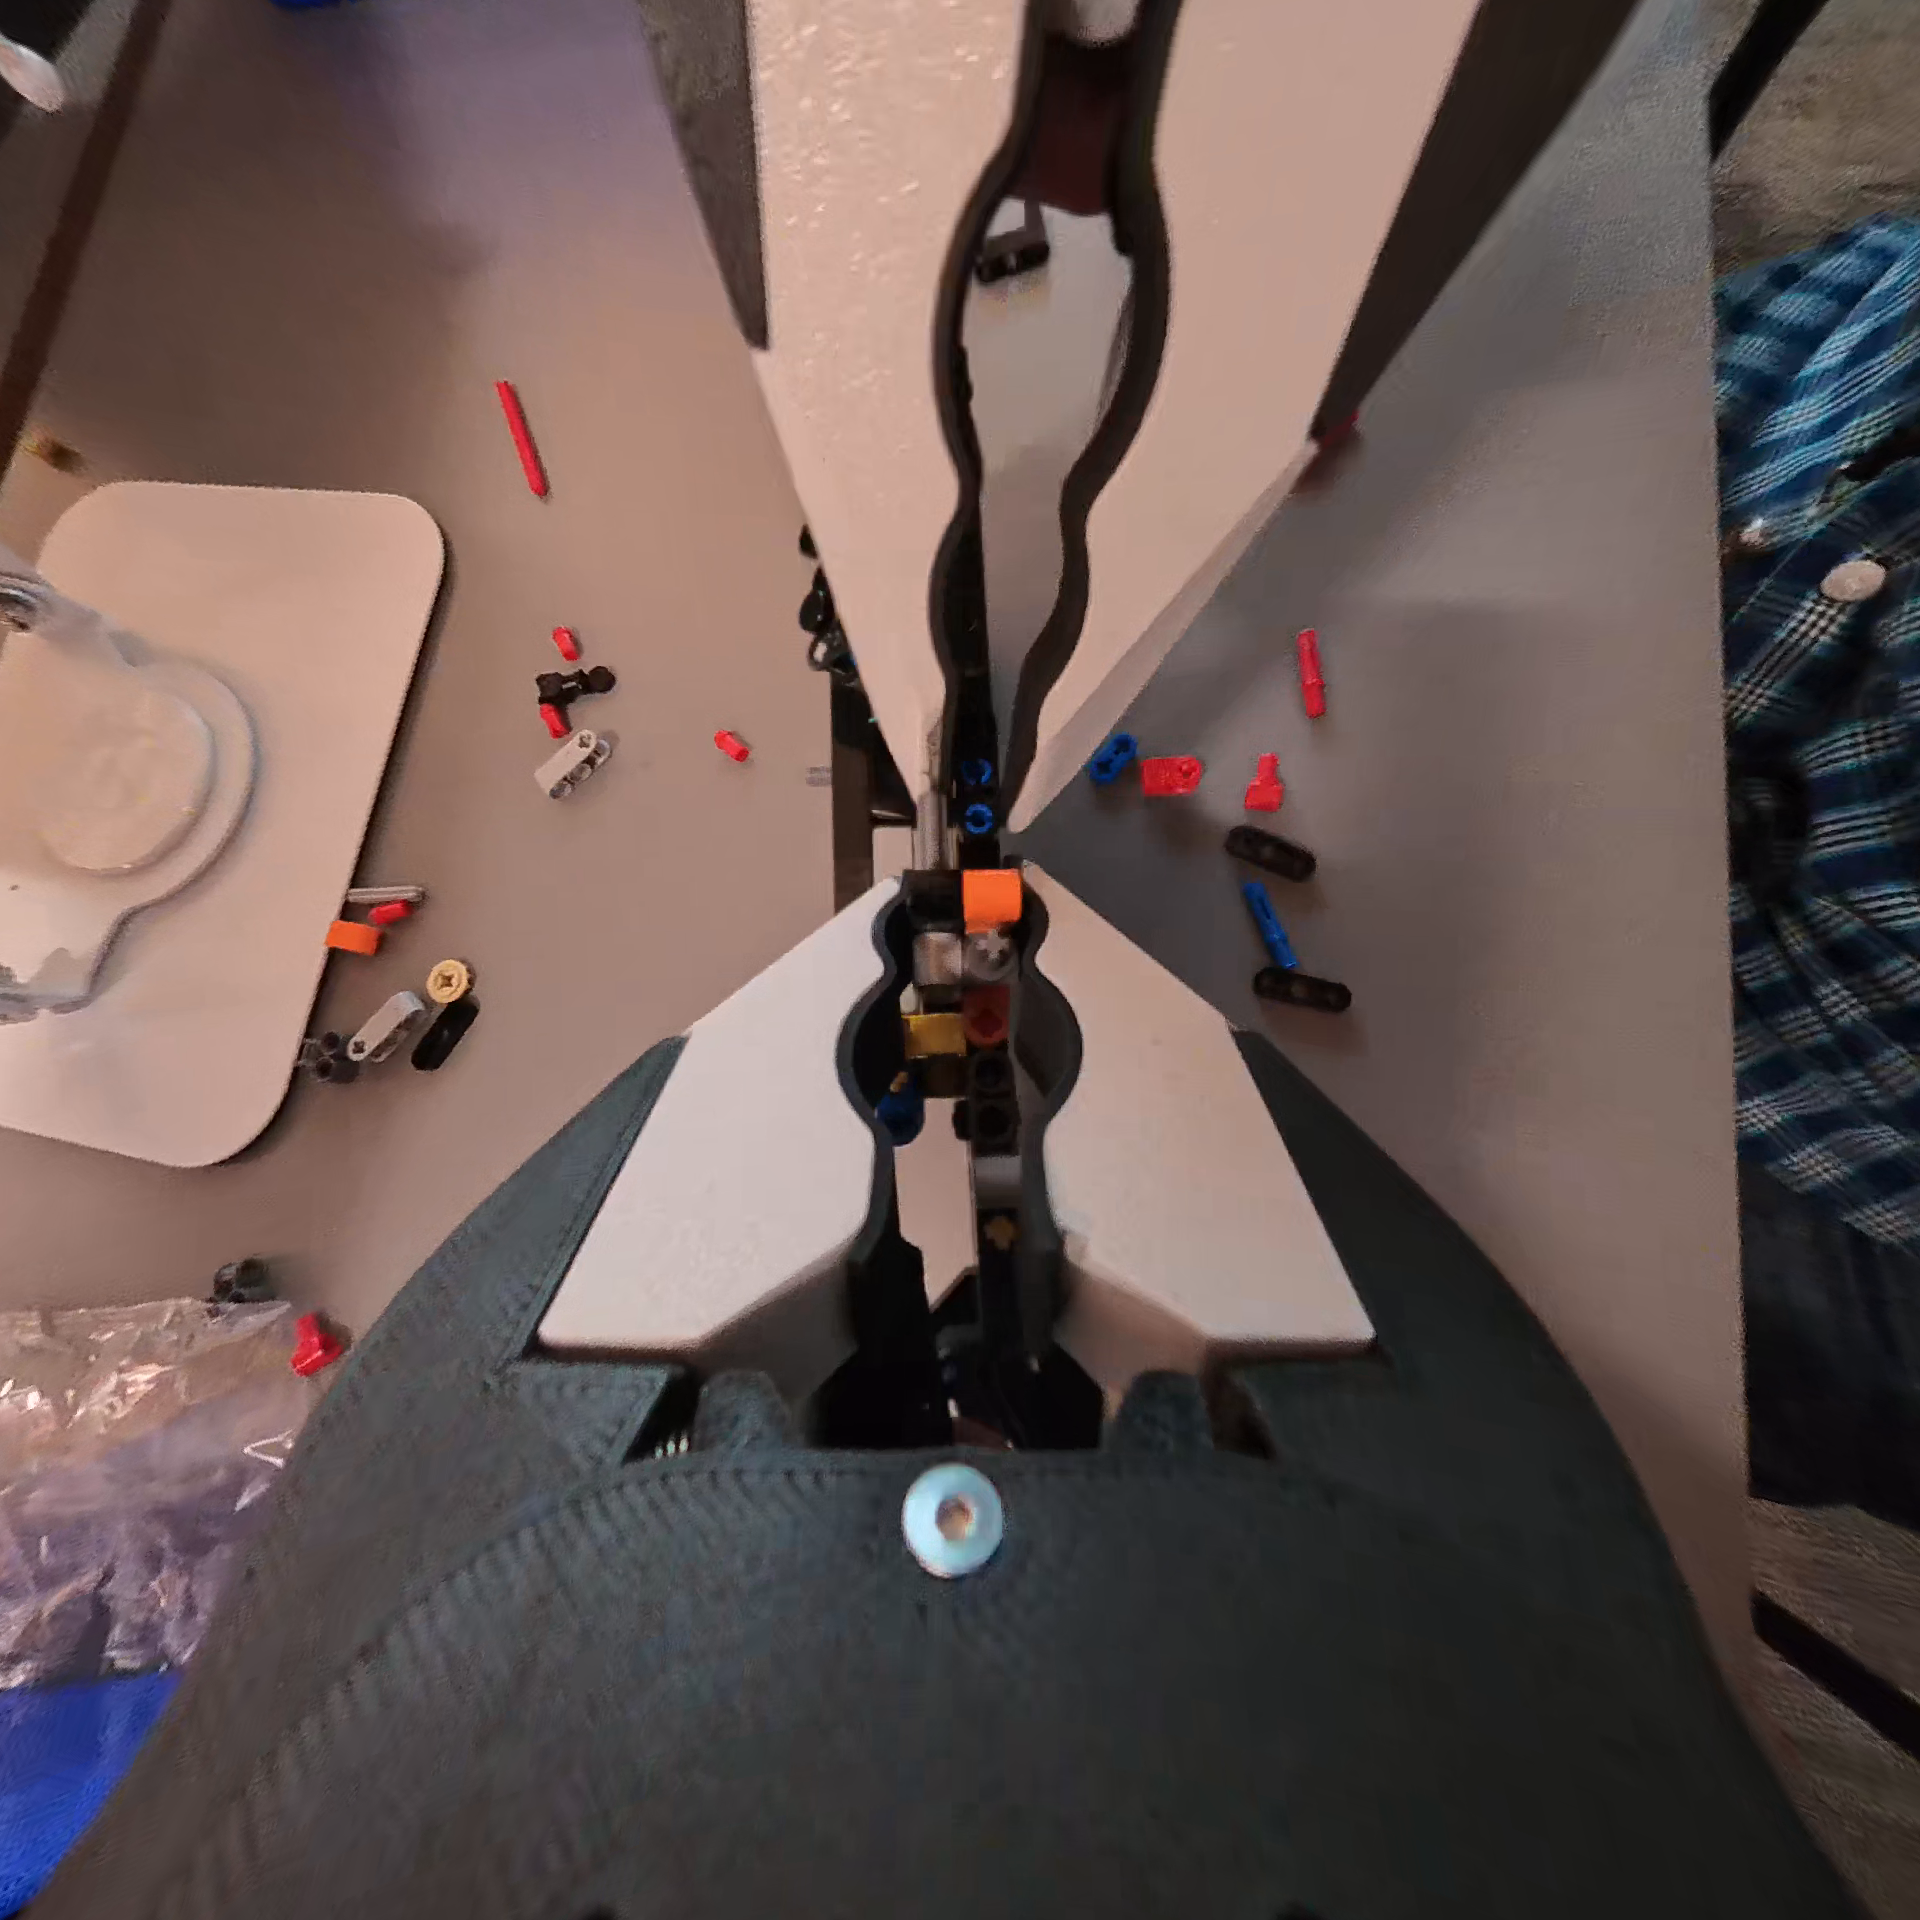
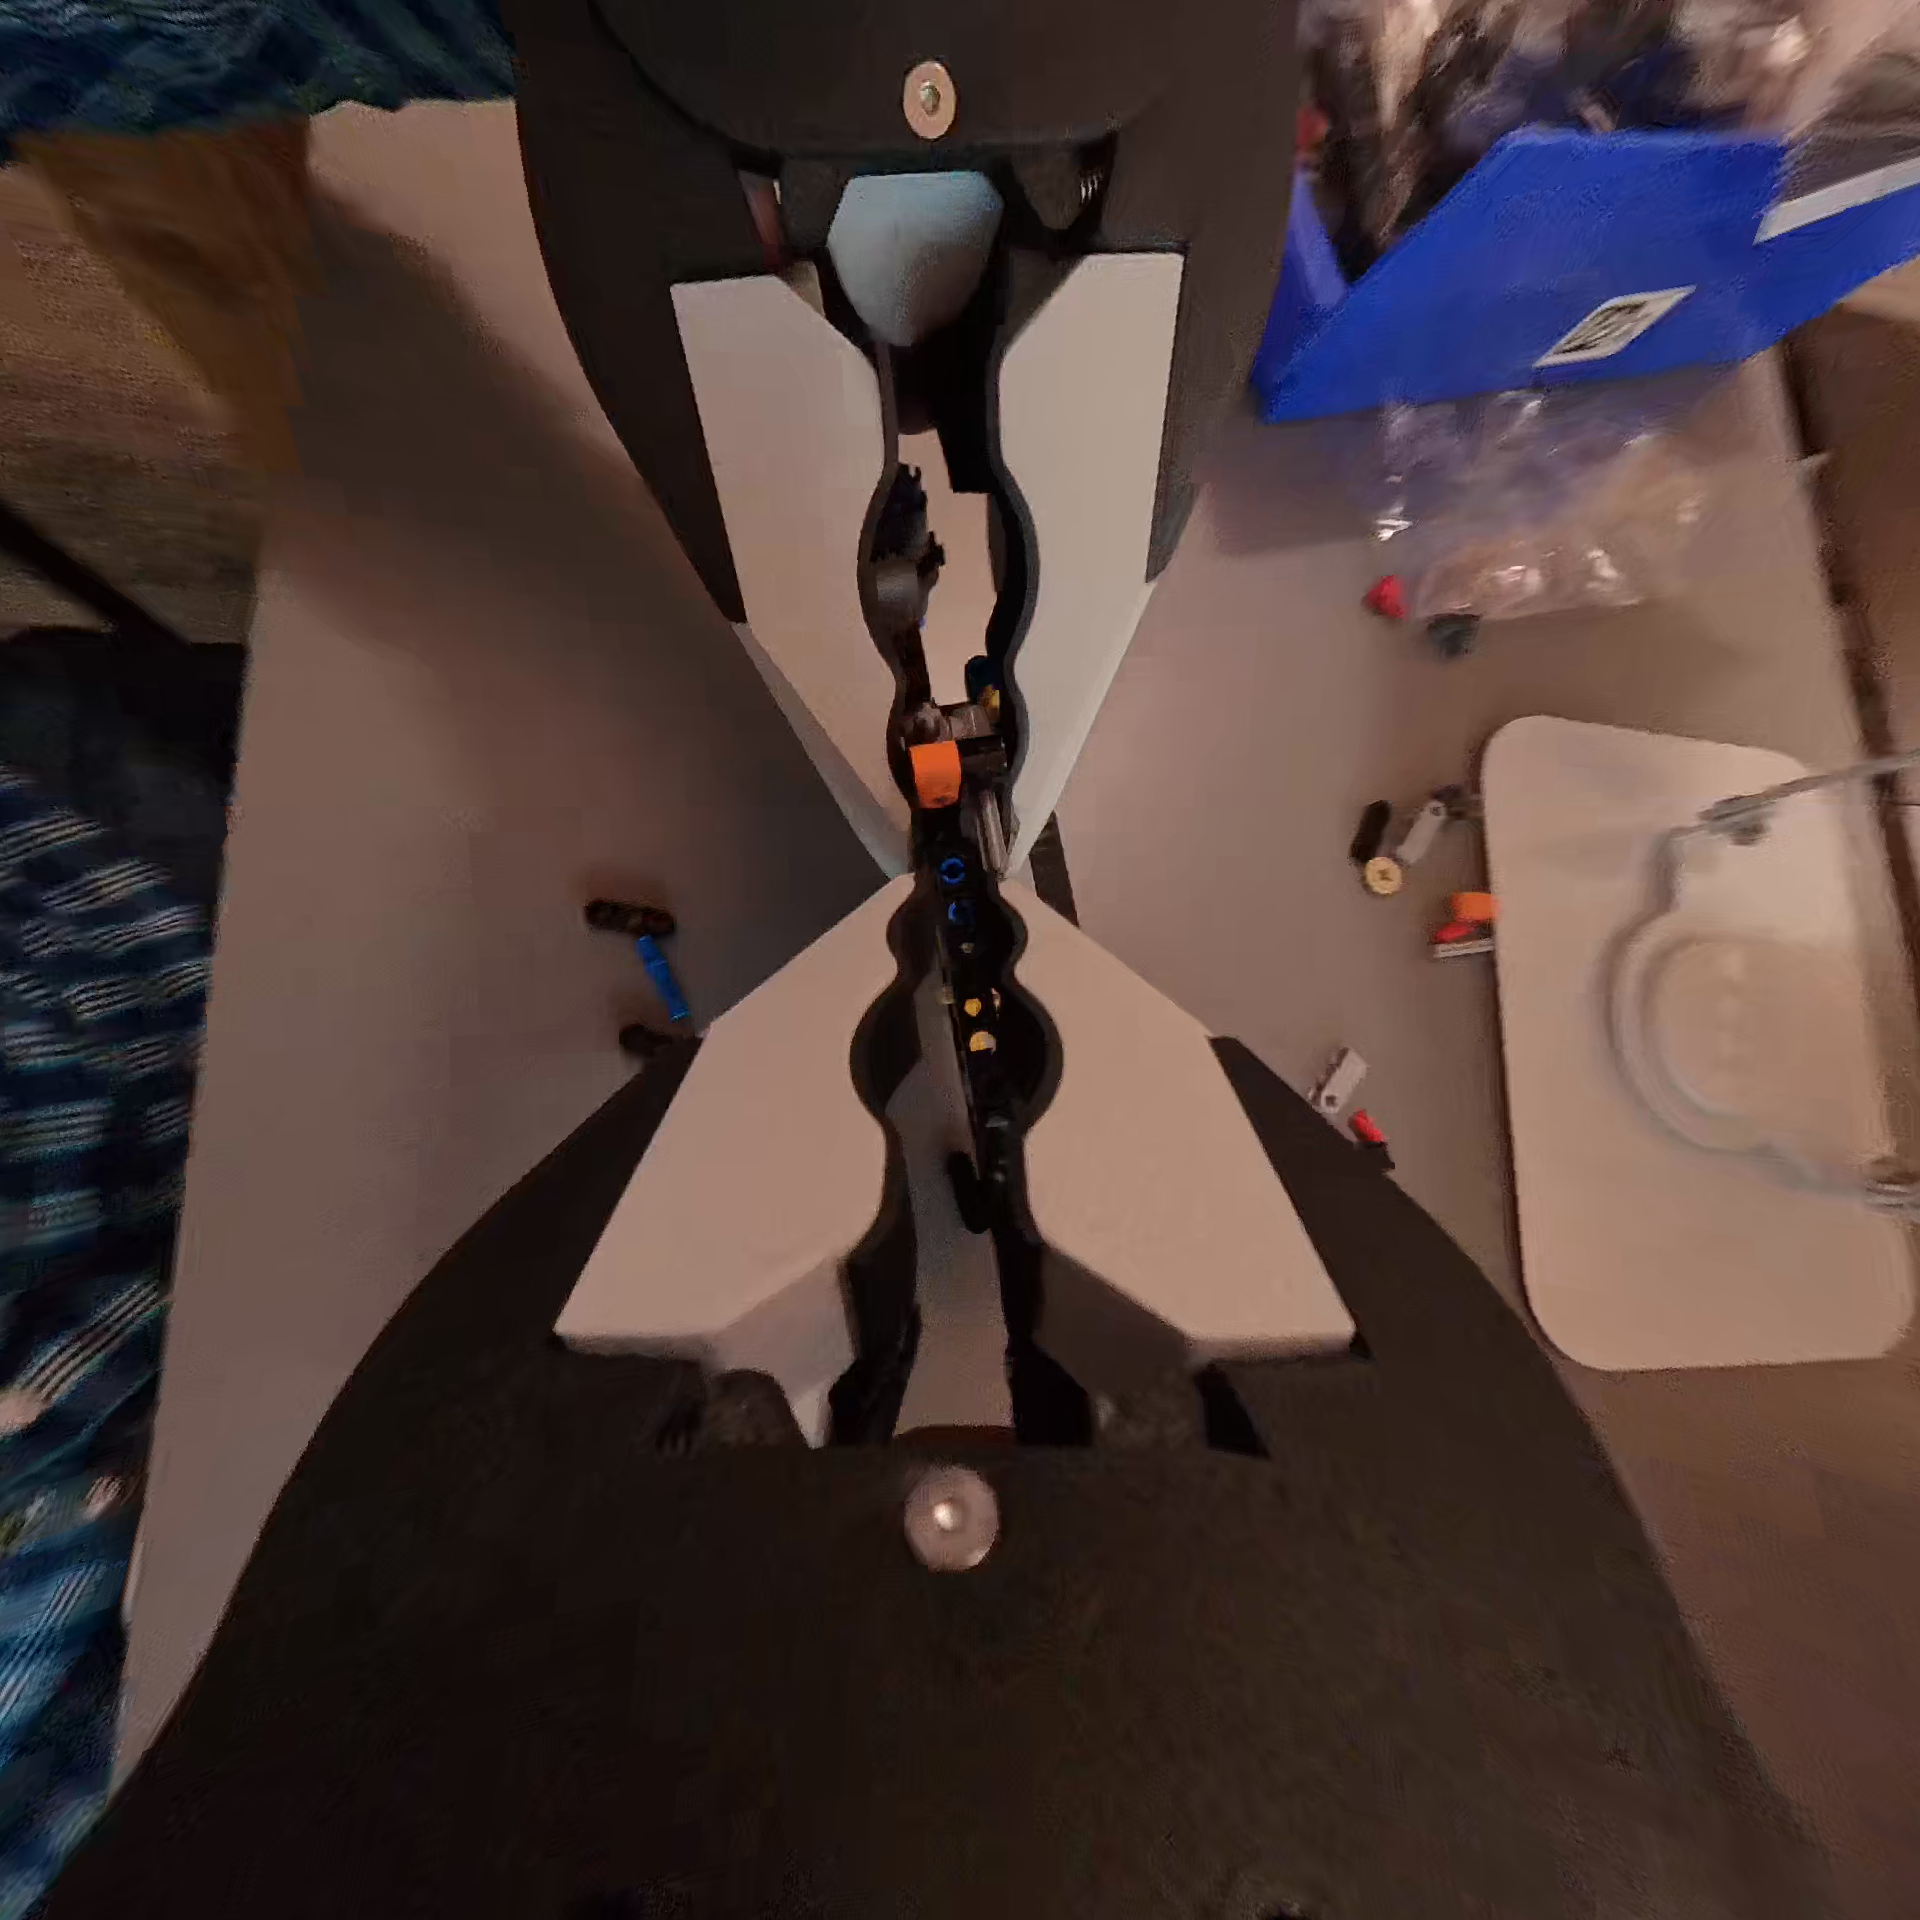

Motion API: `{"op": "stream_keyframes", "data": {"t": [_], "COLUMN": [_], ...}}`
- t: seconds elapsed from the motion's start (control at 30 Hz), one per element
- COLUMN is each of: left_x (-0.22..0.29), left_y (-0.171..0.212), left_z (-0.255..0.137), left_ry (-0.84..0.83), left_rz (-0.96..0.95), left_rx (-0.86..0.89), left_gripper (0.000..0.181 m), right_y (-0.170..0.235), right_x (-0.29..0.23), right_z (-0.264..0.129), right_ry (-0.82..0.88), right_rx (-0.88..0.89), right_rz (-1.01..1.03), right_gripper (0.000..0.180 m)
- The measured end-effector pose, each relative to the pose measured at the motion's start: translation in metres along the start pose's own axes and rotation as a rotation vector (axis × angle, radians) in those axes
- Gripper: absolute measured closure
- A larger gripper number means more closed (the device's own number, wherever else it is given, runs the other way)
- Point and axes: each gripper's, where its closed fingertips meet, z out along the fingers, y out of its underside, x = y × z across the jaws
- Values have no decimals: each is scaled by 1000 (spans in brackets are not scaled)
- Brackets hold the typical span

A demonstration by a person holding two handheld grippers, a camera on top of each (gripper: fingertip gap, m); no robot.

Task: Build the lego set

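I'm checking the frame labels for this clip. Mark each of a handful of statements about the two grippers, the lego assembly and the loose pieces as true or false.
1. Both grippers grip the same lego assembly, tip to tip. True: the left gripper and the right gripper are both shut on it.
2. The orange piece on the assembly sits near the left gripper's tips. True.
3. The white board is covered with loose pieces. False: it carries a clear plastic object; the pieces lie on the table beside it.
4. The long red axle is clamped in the right gripper. False: it lies loose on the table.
5. A blue box lies by a clear plastic bag. True.
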Motion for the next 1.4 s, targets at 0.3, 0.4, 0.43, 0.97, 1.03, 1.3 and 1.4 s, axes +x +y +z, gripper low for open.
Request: {"op": "stream_keyframes", "data": {"t": [0.3,0.4,0.43,0.97,1.03,1.3,1.4], "left_x": [-10,-15,-19,-30,-29,-27,-27], "left_y": [-2,-2,-3,7,7,9,8], "left_z": [0,0,0,-20,-19,-21,-21], "left_ry": [143,120,87,-295,-297,-284,-264], "left_rz": [-94,-113,-119,-162,-170,-138,-134], "left_rx": [9,21,29,45,43,46,38], "left_gripper": [168,168,165,158,159,161,161], "right_y": [4,4,3,0,1,-2,0], "right_x": [13,17,19,23,23,22,22], "right_z": [0,1,1,3,2,5,7], "right_ry": [-304,-340,-337,-374,-367,-323,-289], "right_rx": [-241,-252,-251,-182,-183,-163,-178], "right_rz": [-61,-68,-61,65,66,25,-17], "right_gripper": [176,176,176,176,176,176,175]}}
